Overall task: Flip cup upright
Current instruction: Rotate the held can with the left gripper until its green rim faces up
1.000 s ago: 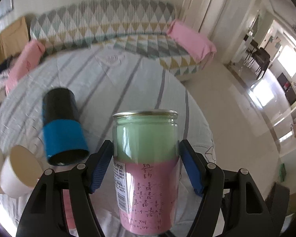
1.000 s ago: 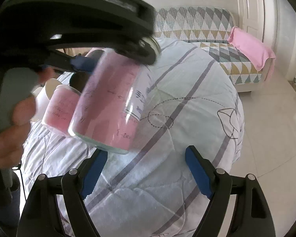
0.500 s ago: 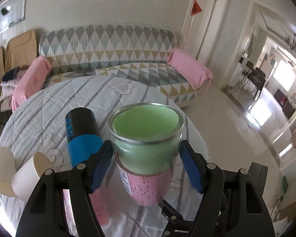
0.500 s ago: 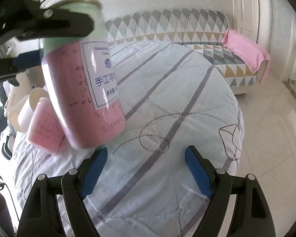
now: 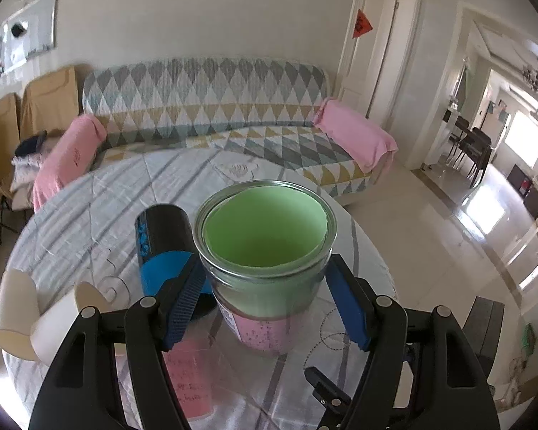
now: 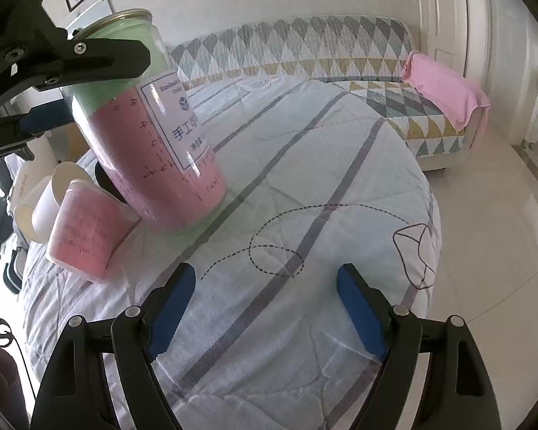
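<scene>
A clear cup with a green and pink paper liner [image 5: 265, 251] stands mouth up, its base at the tablecloth, slightly tilted in the right wrist view [image 6: 150, 132]. My left gripper [image 5: 265, 297] is shut on the cup just below its rim. My right gripper [image 6: 265, 308] is open and empty, low over the cloth to the right of the cup.
A black and blue cup [image 5: 165, 251] lies on its side left of the held cup. A pink-lined cup [image 6: 86, 229] and two white paper cups [image 5: 28, 315] lie at the left. The round table's edge [image 6: 430, 215] drops off at the right. A sofa [image 5: 215, 107] stands behind.
The left gripper has turned the cup from upside down to mouth up and lowered it to the tablecloth. The right gripper has stayed open and still.
</scene>
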{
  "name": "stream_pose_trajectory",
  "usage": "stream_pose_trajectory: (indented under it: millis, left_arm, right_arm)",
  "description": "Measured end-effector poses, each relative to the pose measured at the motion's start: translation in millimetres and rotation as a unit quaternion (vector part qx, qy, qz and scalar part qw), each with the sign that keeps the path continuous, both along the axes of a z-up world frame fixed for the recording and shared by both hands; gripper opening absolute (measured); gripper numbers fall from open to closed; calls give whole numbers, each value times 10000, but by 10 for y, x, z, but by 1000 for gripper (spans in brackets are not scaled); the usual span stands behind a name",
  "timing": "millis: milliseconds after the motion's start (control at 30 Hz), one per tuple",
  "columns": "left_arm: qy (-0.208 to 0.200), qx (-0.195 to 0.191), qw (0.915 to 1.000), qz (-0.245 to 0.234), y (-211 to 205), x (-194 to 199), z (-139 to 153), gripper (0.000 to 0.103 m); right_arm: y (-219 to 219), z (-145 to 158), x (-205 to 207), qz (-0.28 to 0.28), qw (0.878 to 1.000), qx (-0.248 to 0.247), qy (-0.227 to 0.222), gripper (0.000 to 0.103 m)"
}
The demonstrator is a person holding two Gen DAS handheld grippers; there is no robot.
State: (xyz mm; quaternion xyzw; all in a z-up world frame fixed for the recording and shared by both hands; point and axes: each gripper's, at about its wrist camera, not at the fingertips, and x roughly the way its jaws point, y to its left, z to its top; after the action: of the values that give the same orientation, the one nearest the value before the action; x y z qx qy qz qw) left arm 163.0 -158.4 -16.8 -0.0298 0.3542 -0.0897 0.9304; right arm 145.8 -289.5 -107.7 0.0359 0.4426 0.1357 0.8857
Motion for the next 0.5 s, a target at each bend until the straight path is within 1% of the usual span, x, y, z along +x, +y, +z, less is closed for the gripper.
stream_pose_trajectory:
  millis: [67,133,167,333,500]
  left_arm:
    - [-27,97,9999,0,-24,3,-4,71]
    - [40,-44,10000,-38,-3,22,-16,71]
    - [59,-49,10000,-45,-3,26,-23,71]
    - [163,-72,9996,-212,-55,-6,-69,71]
    - [150,-48,9993,-332,-110,-92,-81,71]
  right_arm:
    - [23,-6,-19,56,9999,-128,5,82]
    - [36,4,-41,89,9996,-251,16,82]
    - [36,9,-58,99,9995,-285,27,82]
    - [-26,47,-140,72,9996,-280,59,82]
    - [-54,28,-169,18,9997,-245,57,82]
